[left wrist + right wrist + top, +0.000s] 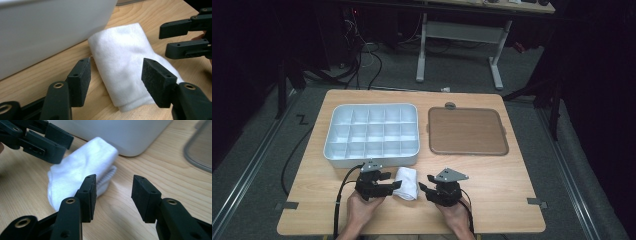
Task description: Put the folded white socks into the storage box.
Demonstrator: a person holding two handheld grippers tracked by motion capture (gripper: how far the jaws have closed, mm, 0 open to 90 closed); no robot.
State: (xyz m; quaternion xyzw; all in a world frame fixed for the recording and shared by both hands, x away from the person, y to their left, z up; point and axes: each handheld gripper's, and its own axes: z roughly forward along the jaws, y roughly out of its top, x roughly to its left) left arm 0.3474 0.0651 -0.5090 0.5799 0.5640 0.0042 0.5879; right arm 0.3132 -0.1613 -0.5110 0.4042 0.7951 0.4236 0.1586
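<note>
Judging from the layout, work is at an early stage: on the worktop (492, 195) the white compartment tray (371, 134) is seen empty, the brown lid (467, 131) lies beside it, unfitted. A folded white cloth (408, 183) rests just in front of the tray, between both claws. Left claw (117, 75) is spread wide around the cloth, ungripped; right claw (113, 195) is held open beside it, nothing clamped. Placing remains undone.
</note>
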